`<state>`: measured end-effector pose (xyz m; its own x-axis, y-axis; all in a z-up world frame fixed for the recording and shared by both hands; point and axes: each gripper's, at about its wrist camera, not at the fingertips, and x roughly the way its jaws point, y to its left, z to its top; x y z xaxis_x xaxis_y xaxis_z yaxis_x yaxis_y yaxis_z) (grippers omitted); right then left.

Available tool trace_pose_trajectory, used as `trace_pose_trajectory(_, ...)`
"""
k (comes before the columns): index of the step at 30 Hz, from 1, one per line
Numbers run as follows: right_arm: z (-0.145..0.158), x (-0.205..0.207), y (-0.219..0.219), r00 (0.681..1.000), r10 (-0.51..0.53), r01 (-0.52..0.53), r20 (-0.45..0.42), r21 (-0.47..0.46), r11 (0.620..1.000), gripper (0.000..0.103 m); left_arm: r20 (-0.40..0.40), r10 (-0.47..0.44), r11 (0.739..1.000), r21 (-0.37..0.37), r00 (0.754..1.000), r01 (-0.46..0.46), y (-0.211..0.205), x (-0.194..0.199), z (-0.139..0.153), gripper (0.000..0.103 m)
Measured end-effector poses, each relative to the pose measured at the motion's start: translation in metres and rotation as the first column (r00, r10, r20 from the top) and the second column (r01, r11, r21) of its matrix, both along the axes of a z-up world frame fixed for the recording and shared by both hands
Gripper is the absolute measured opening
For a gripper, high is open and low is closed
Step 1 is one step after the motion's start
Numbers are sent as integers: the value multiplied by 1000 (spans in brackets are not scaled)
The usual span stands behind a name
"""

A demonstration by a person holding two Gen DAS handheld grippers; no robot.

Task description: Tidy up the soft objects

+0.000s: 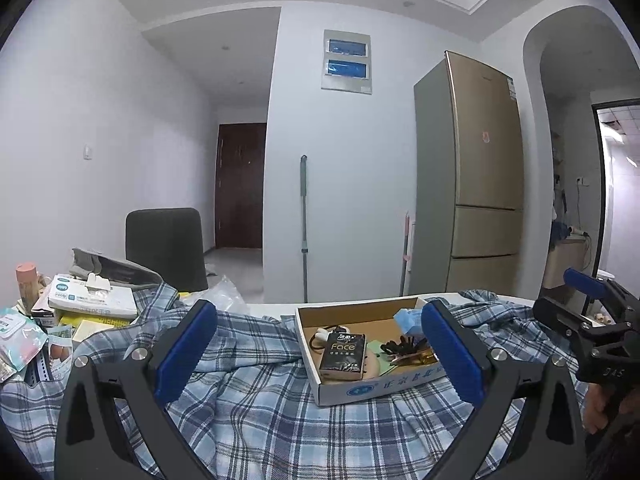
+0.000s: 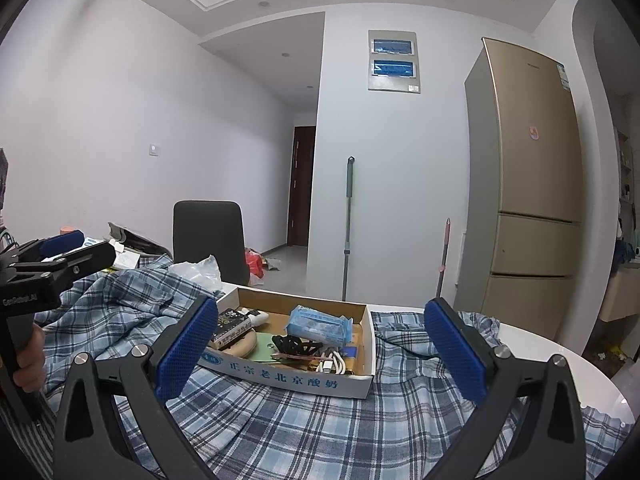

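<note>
Plaid shirt spread over the tabletop beneath both spread tongs.

The blue plaid shirt point(image 1: 256, 392) fills the lower frame of both views, lying under and between the fingers of the left tongs point(image 1: 320, 354) and right tongs point(image 2: 320, 354), neither visibly touching it. Both tongs are spread wide, holding nothing. A cardboard box point(image 2: 304, 378) of small items rests on the shirt, at lower centre.

White walls, a gold refrigerator point(image 1: 480, 184), a dark chair point(image 1: 164, 248), a brown door point(image 1: 240, 184).
</note>
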<state>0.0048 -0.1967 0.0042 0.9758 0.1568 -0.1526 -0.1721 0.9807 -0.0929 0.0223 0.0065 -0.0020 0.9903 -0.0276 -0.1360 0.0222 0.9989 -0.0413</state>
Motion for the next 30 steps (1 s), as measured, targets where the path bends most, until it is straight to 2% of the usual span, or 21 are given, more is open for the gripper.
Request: trace_pose_trajectory(30, -1, 2, -2, 1000, -19, 19, -22, 10, 1000, 103, -10, -1, 1000, 18, 1000, 2, -2, 0, 0, 103)
